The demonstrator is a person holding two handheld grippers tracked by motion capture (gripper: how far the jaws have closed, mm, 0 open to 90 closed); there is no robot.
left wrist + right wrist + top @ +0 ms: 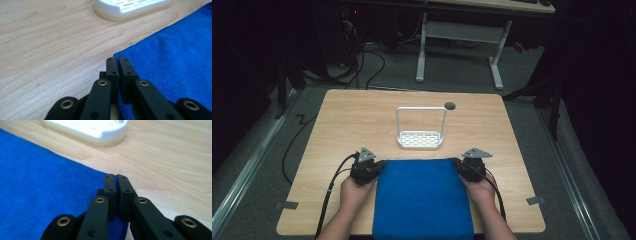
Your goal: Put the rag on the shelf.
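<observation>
Worktop (342, 120): light wood, squarish, standing on a grey floor with dark cables trailing behind it.
Blue cloth (422, 197): spread flat on the near middle of the worktop, its near edge reaching the worktop's front edge; the far edge lies just short of the white rack.
White rack (420, 139): a low slotted tray with a tall thin loop handle rising upright from it, at the centre of the worktop, apart from the cloth (the gap is narrow).
Left gripper (379, 164): held in the person's left hand (353, 192) at the cloth's far left corner; in the left gripper view the jaws are drawn close on the corner's edge, blue fabric showing between and below them.
Right gripper (458, 162): held in the right hand (482, 191) at the cloth's far right corner; in the right gripper view the jaws are pressed nearly together with the cloth's edge pinched between them.
Round hole (450, 105): a small dark circle in the worktop beyond the rack, to its right.
Tape pieces (287, 205): grey tabs at the worktop's near corners.
</observation>
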